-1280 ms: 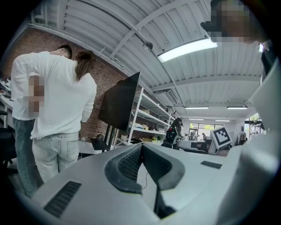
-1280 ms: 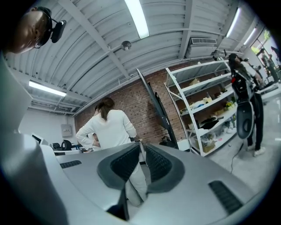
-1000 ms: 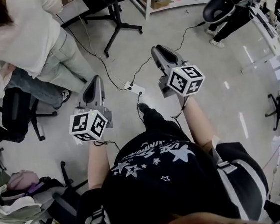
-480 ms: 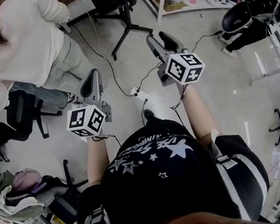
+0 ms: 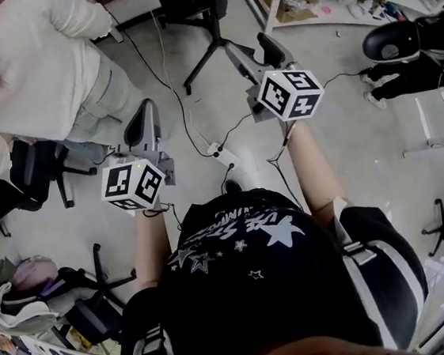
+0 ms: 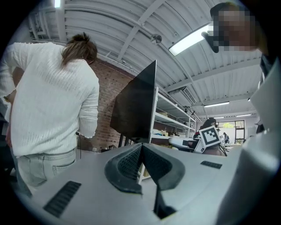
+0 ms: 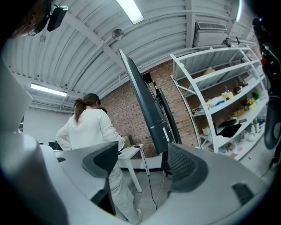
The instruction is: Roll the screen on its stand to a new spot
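Between the pads of the left gripper (image 6: 141, 149) nothing is held; its jaws are pressed together. Right gripper (image 7: 142, 160) jaws have just been opening and are now spread wide, with nothing between them. The screen (image 7: 147, 103) is only seen through that gap, well apart and not yet touched. It is found at centre of the right gripper view, edge-on and upright on its stand (image 5: 206, 55), whose black legs sit at top centre of the head view. A person in white (image 5: 26, 68) is stood just left of it, and a power strip (image 5: 221, 155) with cables (image 5: 176, 114) is laid across the floor in between. Likely failures: a leg snagged on a cable when rolled, the tall screen tipped if pushed high, or the person bumped.
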The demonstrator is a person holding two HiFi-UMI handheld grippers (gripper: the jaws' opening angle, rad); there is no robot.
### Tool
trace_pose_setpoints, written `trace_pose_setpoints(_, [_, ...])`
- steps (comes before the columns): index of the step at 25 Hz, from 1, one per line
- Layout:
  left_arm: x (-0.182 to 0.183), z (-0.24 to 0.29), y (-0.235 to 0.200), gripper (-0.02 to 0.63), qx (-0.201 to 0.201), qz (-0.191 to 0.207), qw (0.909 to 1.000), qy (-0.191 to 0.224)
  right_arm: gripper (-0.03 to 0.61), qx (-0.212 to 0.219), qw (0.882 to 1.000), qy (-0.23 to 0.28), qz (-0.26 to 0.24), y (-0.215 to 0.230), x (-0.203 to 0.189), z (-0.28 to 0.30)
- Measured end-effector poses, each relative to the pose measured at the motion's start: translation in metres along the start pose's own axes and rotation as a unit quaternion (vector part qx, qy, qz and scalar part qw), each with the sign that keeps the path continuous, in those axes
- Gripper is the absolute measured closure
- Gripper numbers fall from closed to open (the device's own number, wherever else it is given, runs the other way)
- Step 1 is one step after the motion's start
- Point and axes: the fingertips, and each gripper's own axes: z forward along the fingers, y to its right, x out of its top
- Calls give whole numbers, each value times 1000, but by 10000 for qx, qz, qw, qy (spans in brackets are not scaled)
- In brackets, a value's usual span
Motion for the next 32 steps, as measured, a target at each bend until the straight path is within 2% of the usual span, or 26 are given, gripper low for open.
trace_pose_setpoints(8, [-3, 15, -5, 604, 174, -3, 9998, -54, 232, 144, 9997, -50, -200, 5, 13, 35])
trace_pose_setpoints(14, [10, 16, -7, 604, 211, 167, 9996, 7, 233, 122, 9989, 247, -384, 0, 40, 60])
trace_pose_setpoints(19, [11, 13, -31, 604, 275, 70, 9996, 57, 233, -56, 9972, 414, -613, -6, 58, 86])
trace_pose_setpoints(22, [15, 23, -43, 604, 163, 49, 9998, 51, 233, -216, 9962, 506, -680, -8, 71, 104])
trace_pose_setpoints(27, [26, 44, -60, 604, -271, 91, 9996, -14, 233, -486, 9942, 491, -820, -14, 79, 129])
trace_pose_setpoints(32, [32, 78, -88, 604, -495, -25, 9988, -64, 233, -861, 9902, 511, -969, -1, 86, 156])
